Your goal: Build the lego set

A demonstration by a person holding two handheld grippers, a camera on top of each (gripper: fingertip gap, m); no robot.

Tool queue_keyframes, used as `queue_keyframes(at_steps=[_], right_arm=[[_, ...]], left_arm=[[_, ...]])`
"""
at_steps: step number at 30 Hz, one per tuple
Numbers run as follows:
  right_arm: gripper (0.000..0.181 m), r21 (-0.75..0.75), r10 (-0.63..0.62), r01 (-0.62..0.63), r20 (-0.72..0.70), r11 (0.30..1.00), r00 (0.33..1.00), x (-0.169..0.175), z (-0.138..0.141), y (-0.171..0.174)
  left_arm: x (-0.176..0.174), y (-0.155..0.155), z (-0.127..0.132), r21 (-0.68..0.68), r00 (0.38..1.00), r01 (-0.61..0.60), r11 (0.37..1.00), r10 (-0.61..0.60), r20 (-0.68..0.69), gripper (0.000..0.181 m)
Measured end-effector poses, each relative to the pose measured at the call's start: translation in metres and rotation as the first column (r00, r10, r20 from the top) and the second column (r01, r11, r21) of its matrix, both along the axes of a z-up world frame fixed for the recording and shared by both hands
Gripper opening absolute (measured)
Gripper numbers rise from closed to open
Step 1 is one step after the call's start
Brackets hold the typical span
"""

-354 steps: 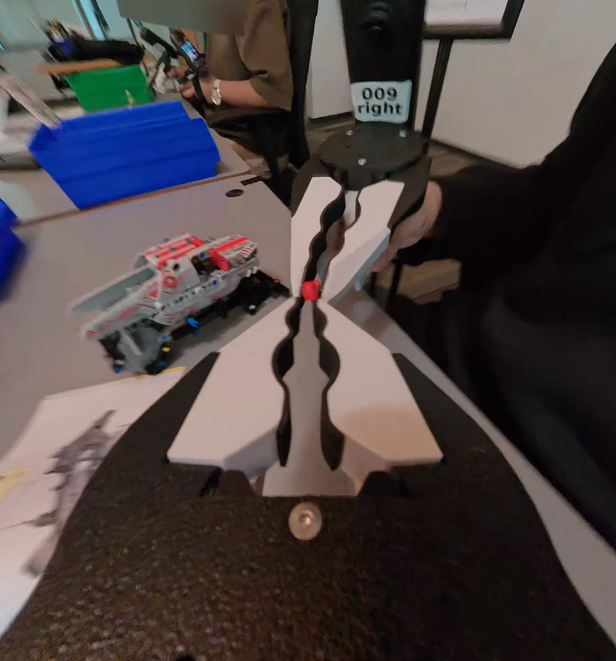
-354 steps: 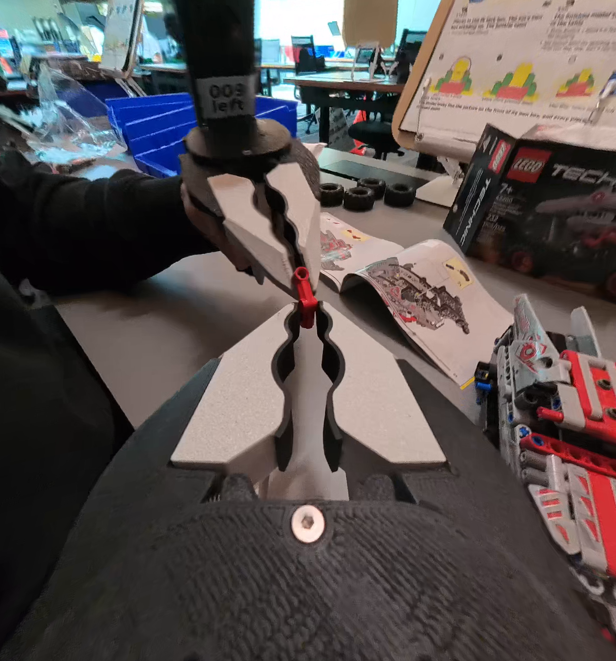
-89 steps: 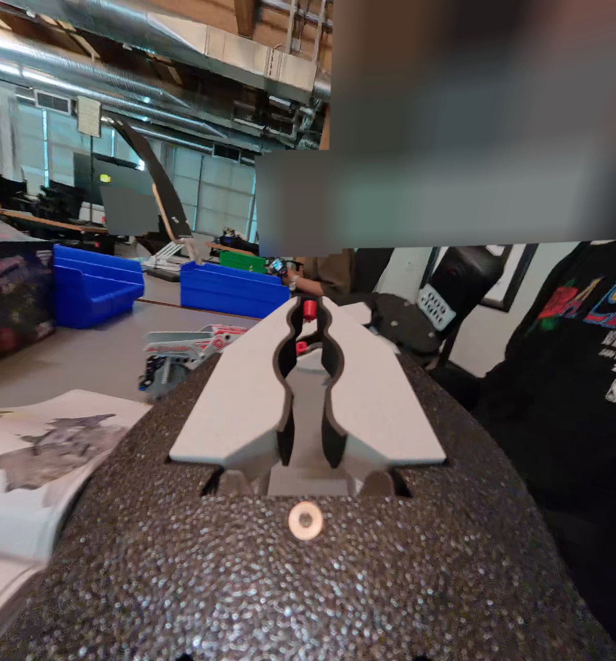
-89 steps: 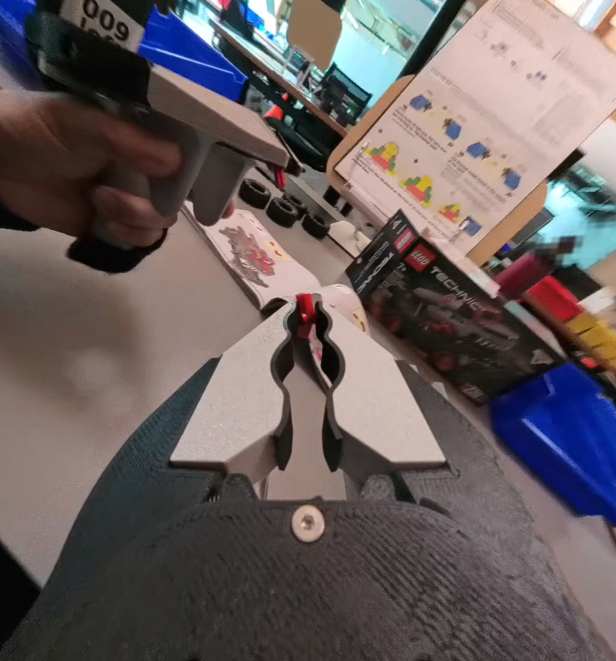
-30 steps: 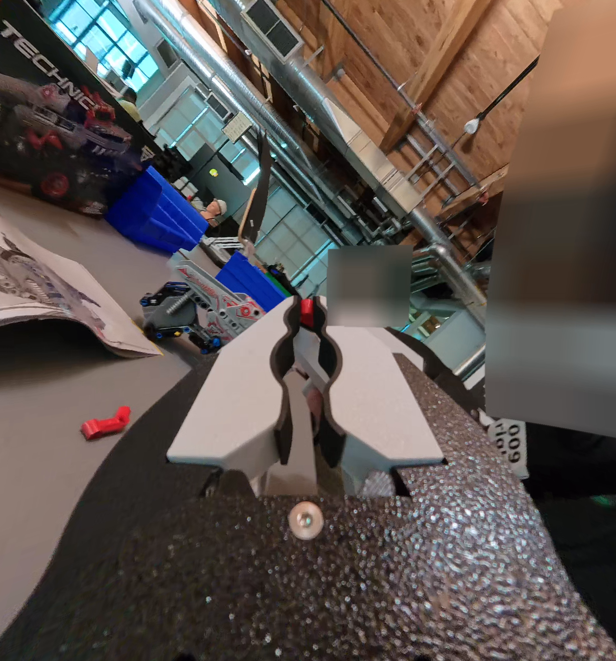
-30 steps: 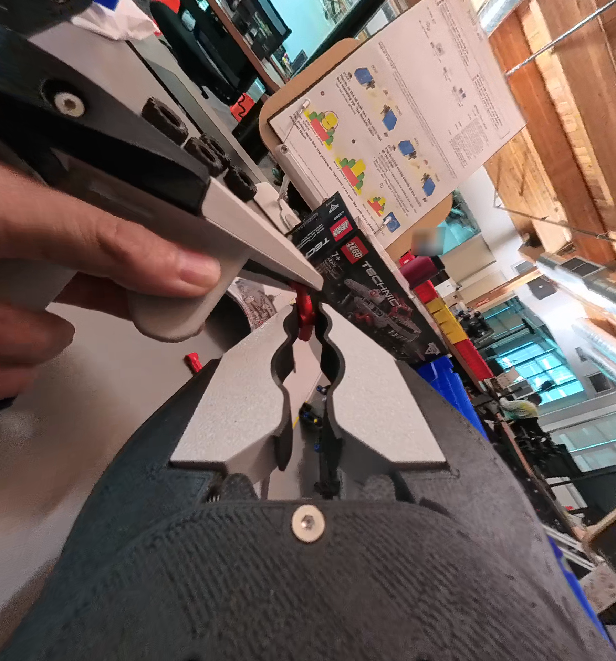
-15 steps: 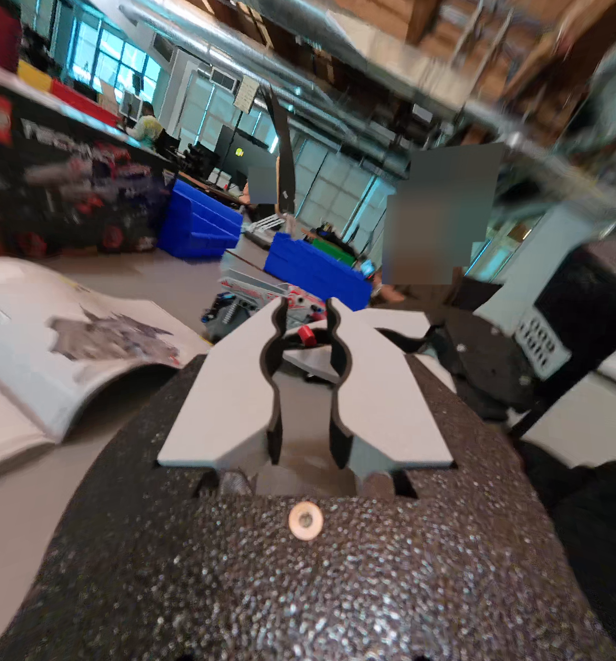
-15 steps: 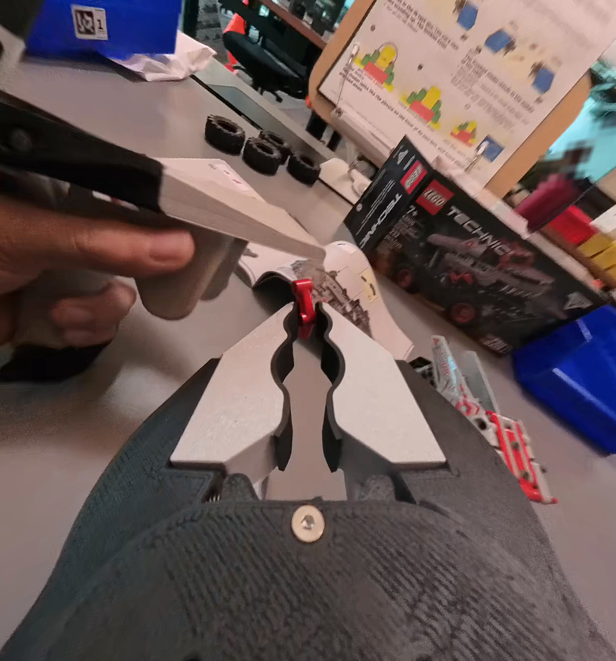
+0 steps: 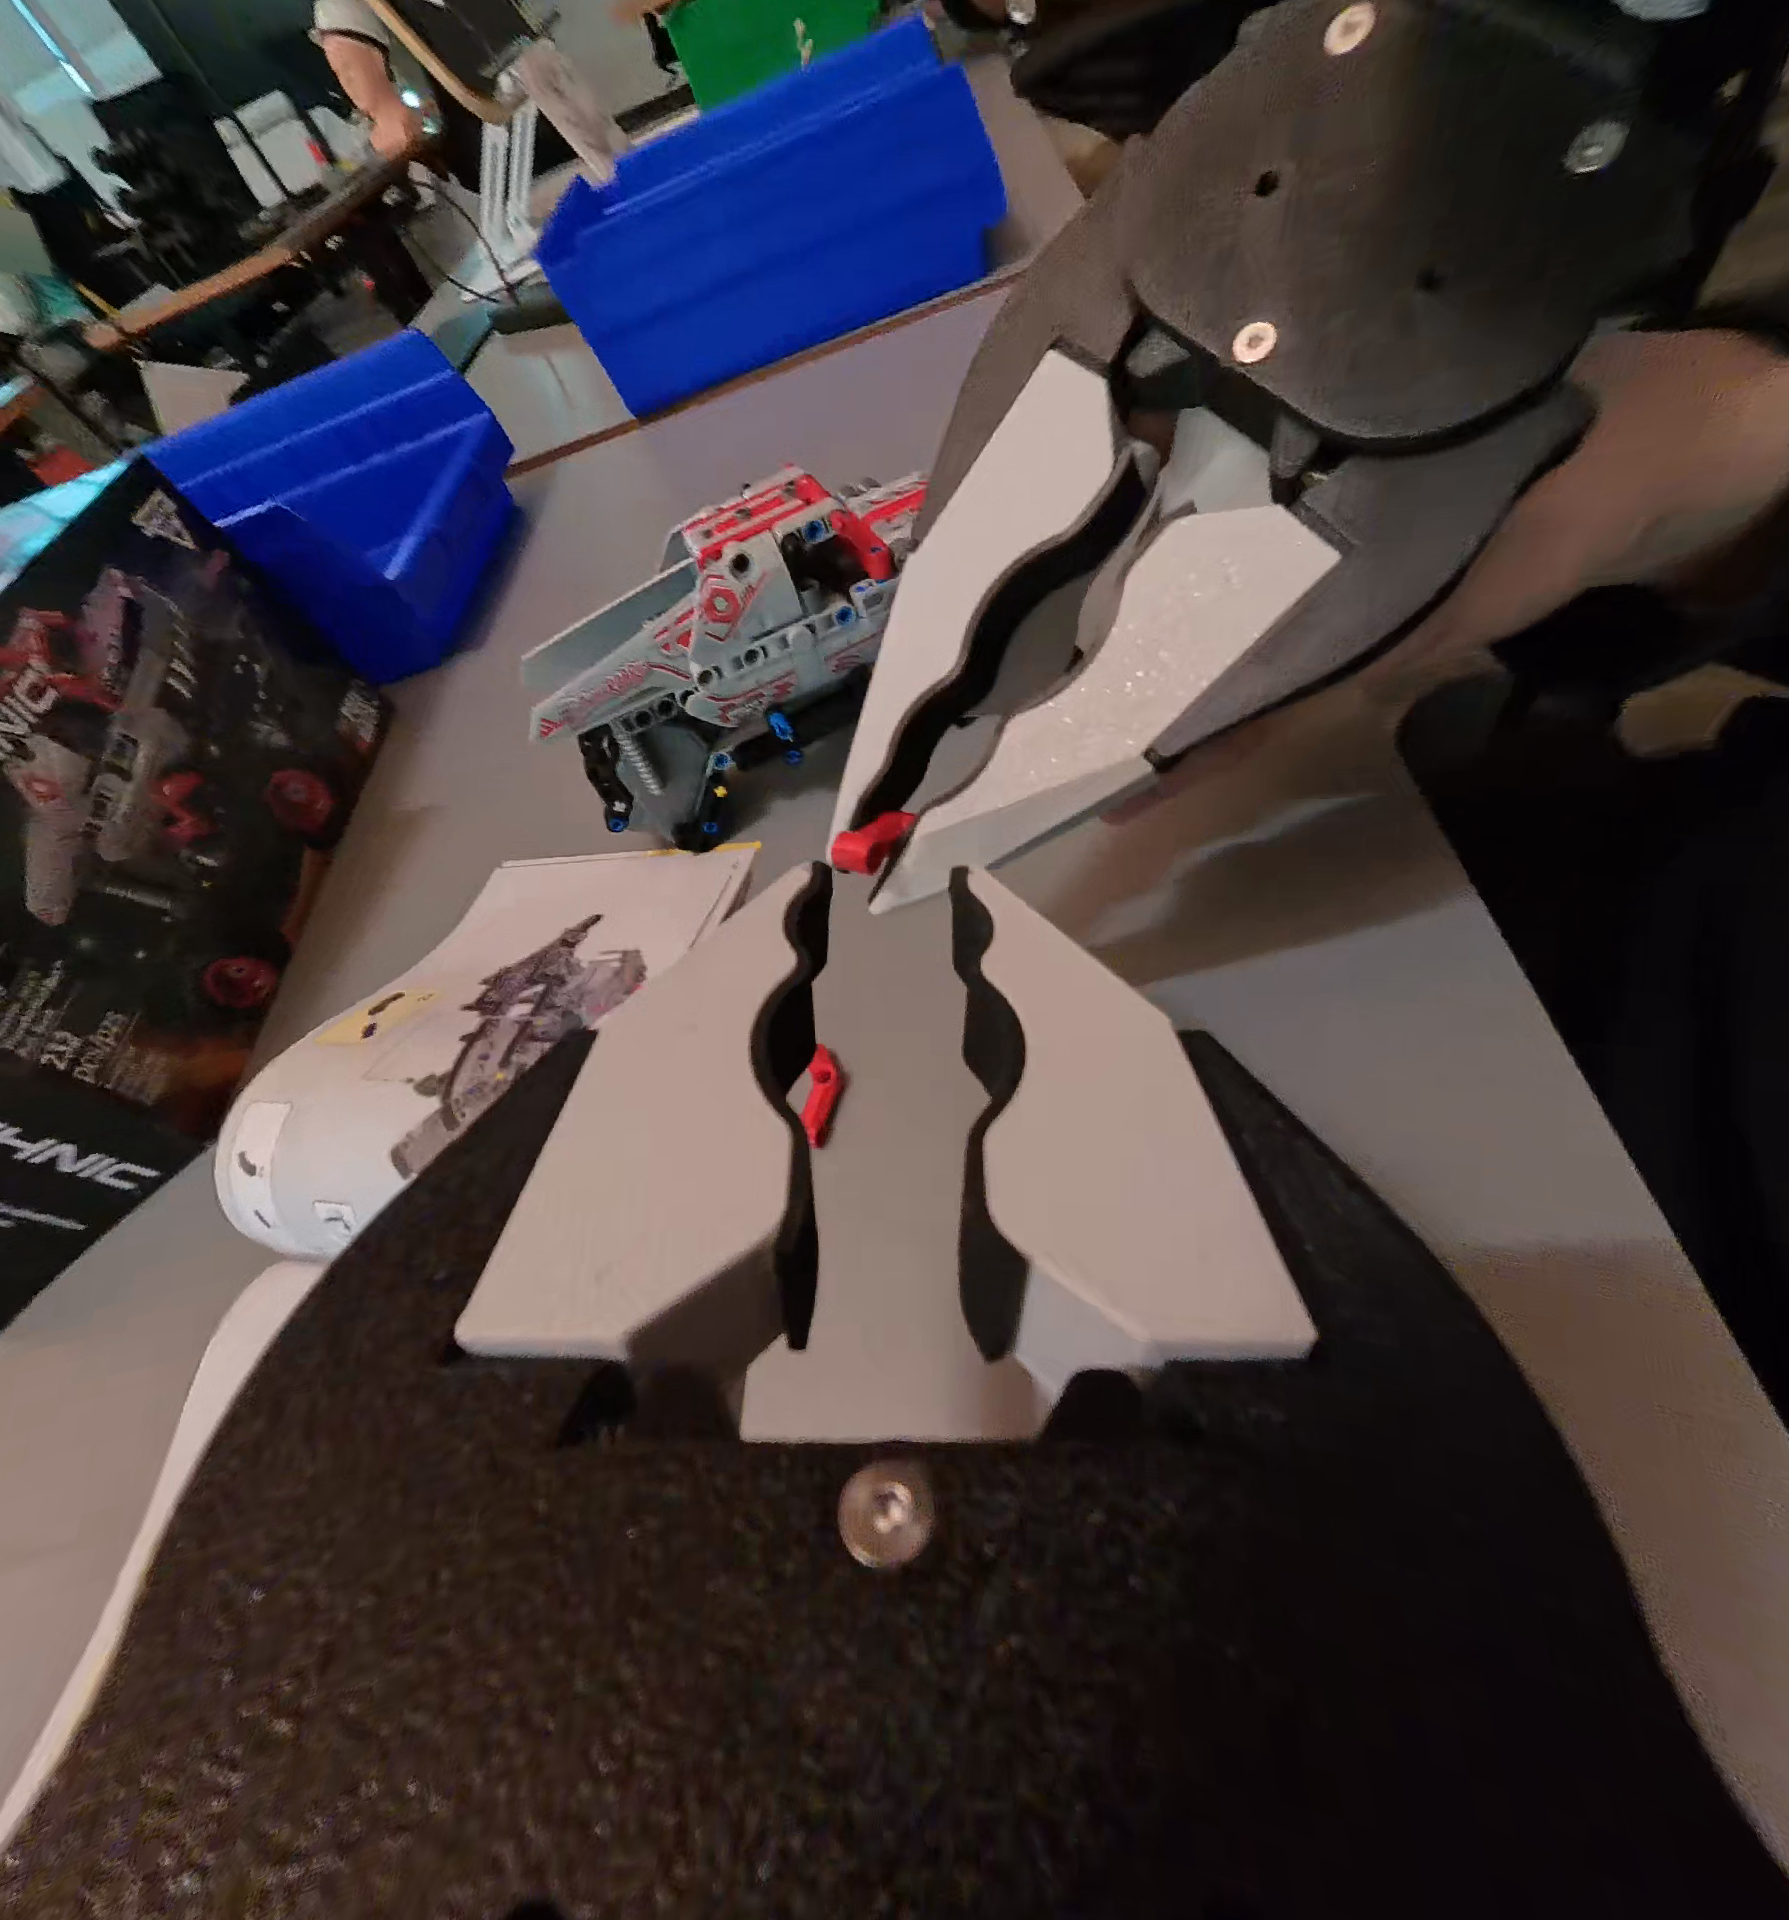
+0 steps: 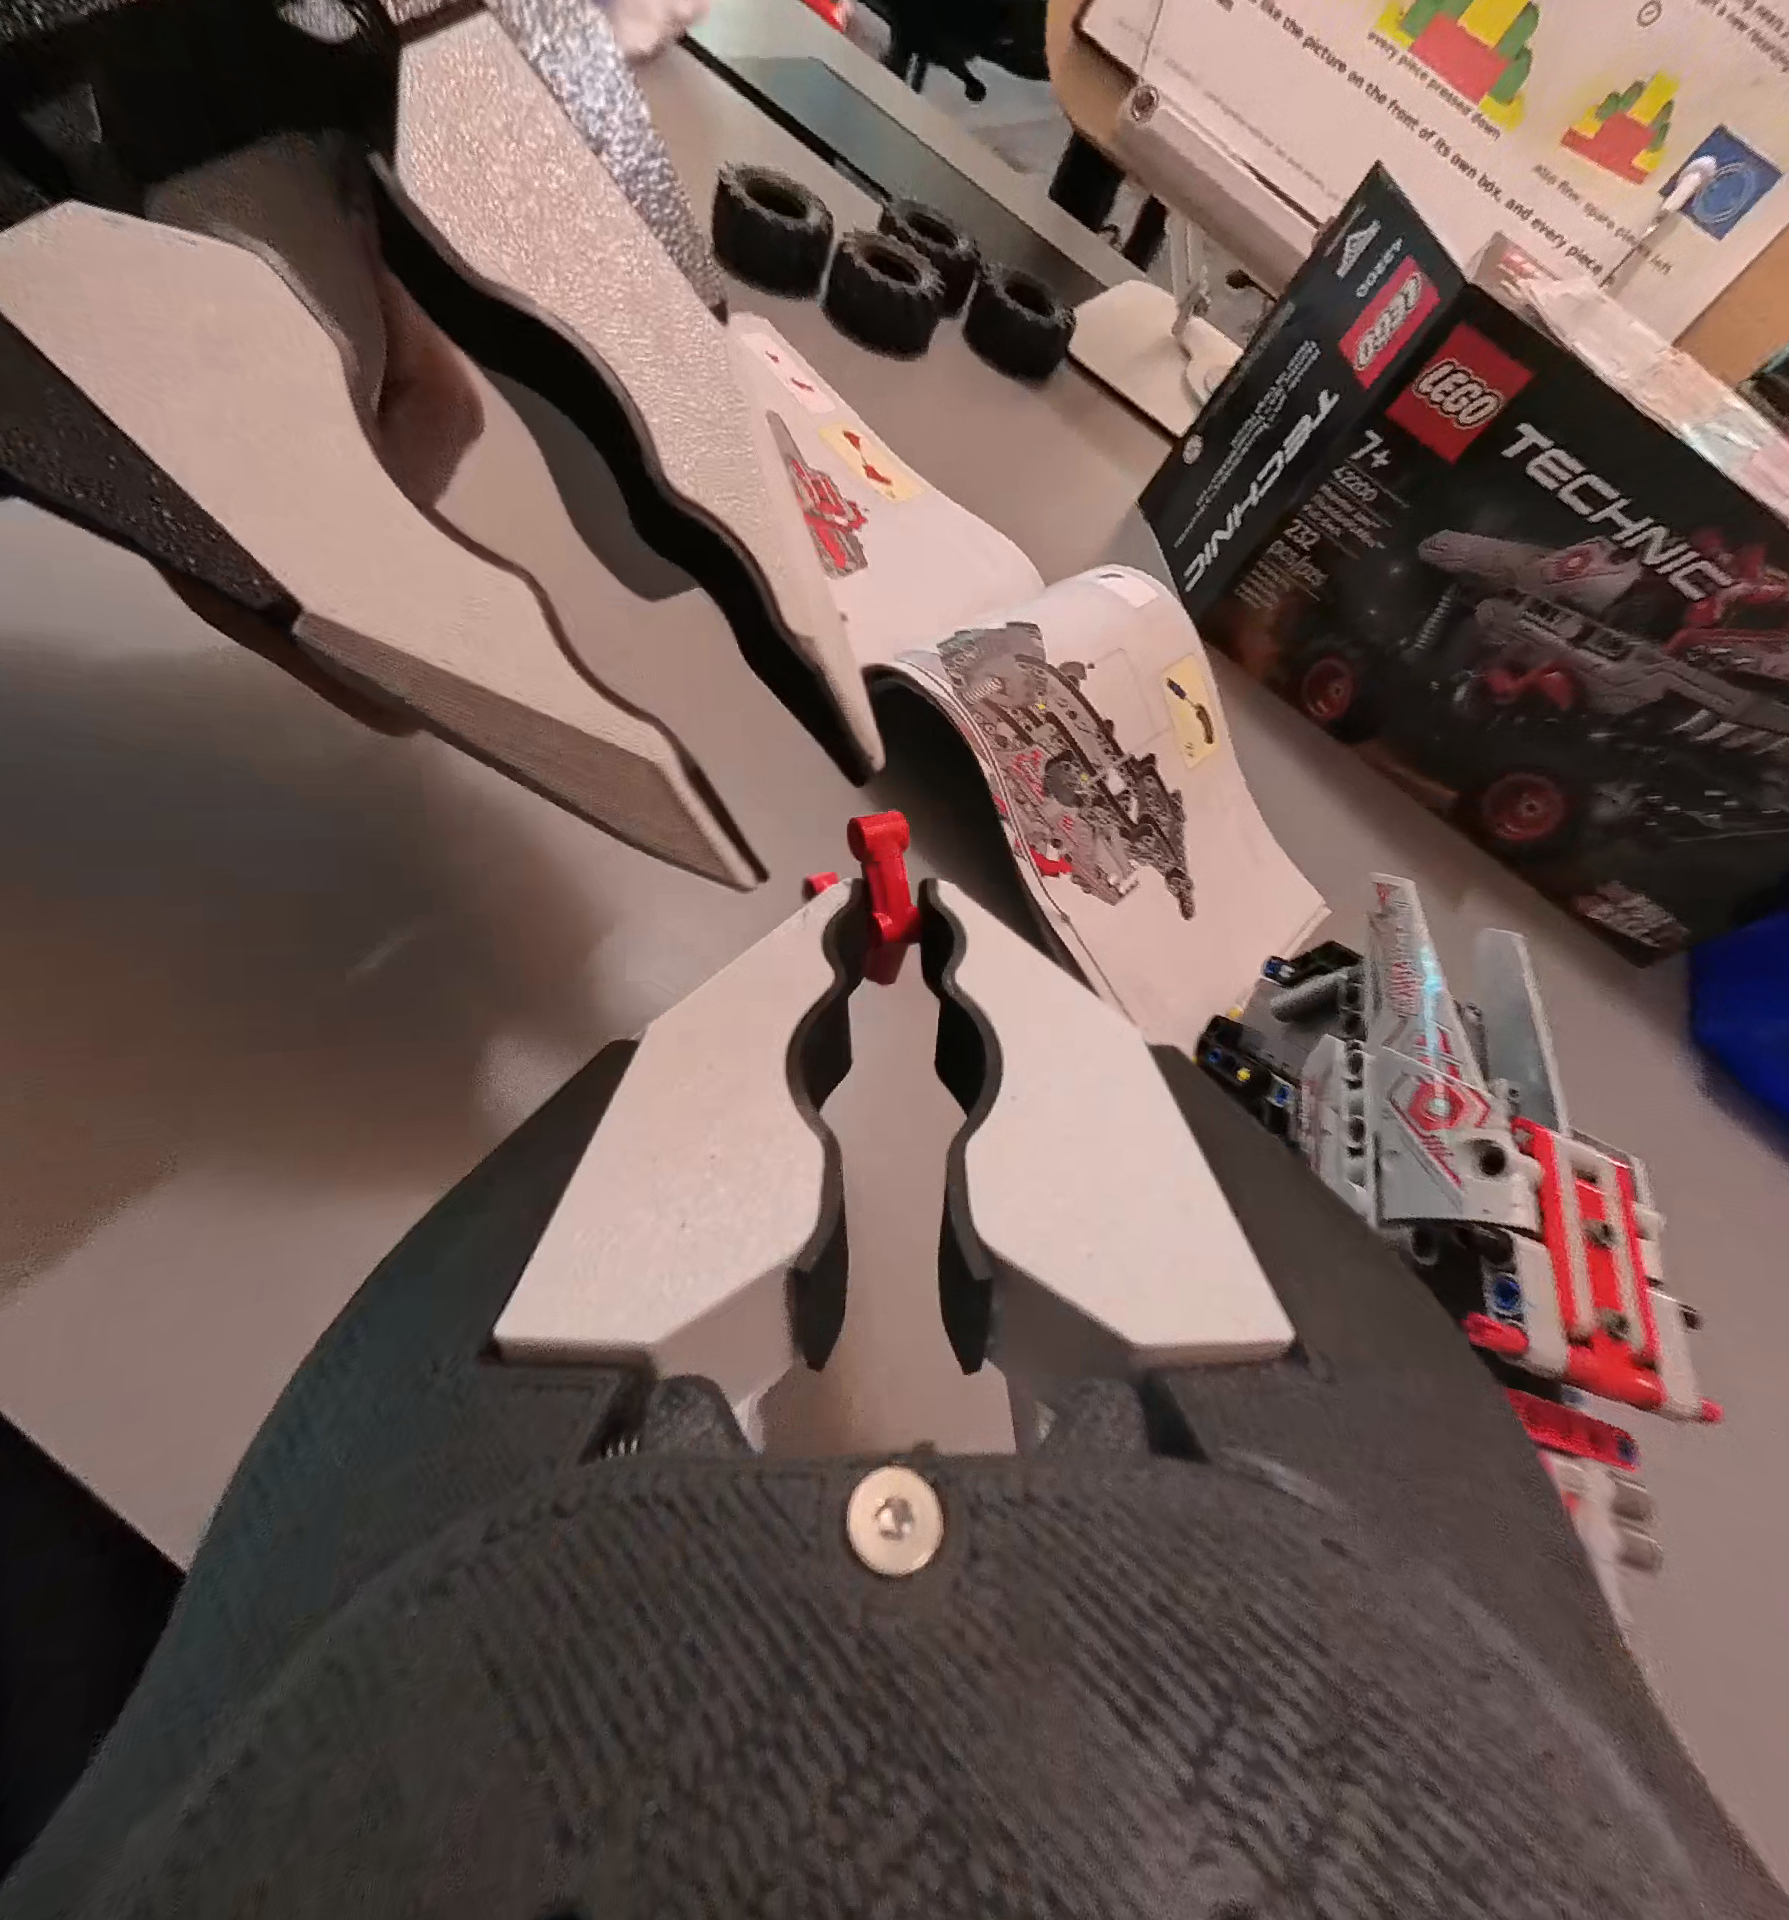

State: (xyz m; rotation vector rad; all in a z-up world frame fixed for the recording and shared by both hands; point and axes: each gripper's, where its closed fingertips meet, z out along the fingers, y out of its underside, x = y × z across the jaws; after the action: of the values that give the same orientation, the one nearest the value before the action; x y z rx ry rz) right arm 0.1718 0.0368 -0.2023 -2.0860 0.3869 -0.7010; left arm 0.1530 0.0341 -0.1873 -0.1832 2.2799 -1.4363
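My right gripper (image 10: 885, 909) is shut on a small red Lego connector (image 10: 882, 904), which sticks out past its tips; both show in the left wrist view, gripper (image 9: 864, 862) and connector (image 9: 869, 840). My left gripper (image 9: 890, 883) is open and empty, tips just below that connector. A second small red piece (image 9: 822, 1081) lies on the table between the left fingers (image 9: 661, 1122). In the right wrist view the open left gripper (image 10: 807, 821) comes in from the upper left. The grey-and-red Lego truck (image 9: 744, 644) stands on the table behind.
An open instruction booklet (image 10: 1056, 748) lies near the grippers, with the black Lego box (image 10: 1544, 582) behind it. Several black tyres (image 10: 890, 270) sit at the far side. Blue bins (image 9: 765, 218) stand at the back of the grey table (image 9: 1337, 1039), whose edge runs along my right. Only a small space, under 4 cm, lies between the two pairs of fingers.
My left gripper has opened and let go of the red connector; the right gripper keeps it. Both grippers have tilted down toward the table.
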Motion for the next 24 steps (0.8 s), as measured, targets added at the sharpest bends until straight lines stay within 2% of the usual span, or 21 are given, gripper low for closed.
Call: queue_keyframes(at_steps=[5,8,12,15,17,19,22,24], right_arm=[[0.009,-0.079,-0.006,0.009,0.036,0.997,0.999,-0.003,-0.004,-0.004],[0.008,-0.036,-0.001,0.002,0.002,0.999,1.000,-0.006,-0.004,-0.004],[0.008,-0.032,0.009,-0.015,-0.165,0.999,0.986,-0.010,-0.024,-0.006],[0.008,0.021,0.026,-0.019,-0.399,1.000,0.917,-0.019,-0.050,-0.008],[0.008,0.070,0.039,-0.005,-0.485,0.998,0.874,-0.022,-0.058,-0.009],[0.009,0.079,0.036,0.007,-0.535,0.997,0.844,-0.023,-0.066,-0.012],[0.022,0.069,0.031,0.007,-0.530,0.998,0.847,-0.021,-0.071,-0.013],[0.031,0.076,0.042,-0.002,-0.524,0.997,0.851,-0.022,-0.070,-0.012]], left_arm=[[0.008,-0.008,-0.005,0.023,0.998,-0.046,0.999,0.045,0.035,0.009],[0.009,-0.009,-0.013,0.060,0.998,-0.061,0.996,0.060,0.021,0.003],[0.006,-0.009,-0.033,0.101,0.996,-0.055,0.993,0.062,-0.063,0.002],[0.017,0.006,-0.049,0.179,0.984,-0.114,0.977,0.135,-0.113,0.001],[0.025,0.017,-0.061,0.235,0.957,-0.155,0.959,0.206,-0.206,0.003],[0.030,0.019,-0.071,0.260,0.939,-0.153,0.953,0.222,-0.261,0.008],[0.041,0.023,-0.082,0.305,0.935,-0.161,0.939,0.244,-0.258,0.017],[0.044,0.024,-0.089,0.320,0.928,-0.149,0.936,0.244,-0.281,0.017]])
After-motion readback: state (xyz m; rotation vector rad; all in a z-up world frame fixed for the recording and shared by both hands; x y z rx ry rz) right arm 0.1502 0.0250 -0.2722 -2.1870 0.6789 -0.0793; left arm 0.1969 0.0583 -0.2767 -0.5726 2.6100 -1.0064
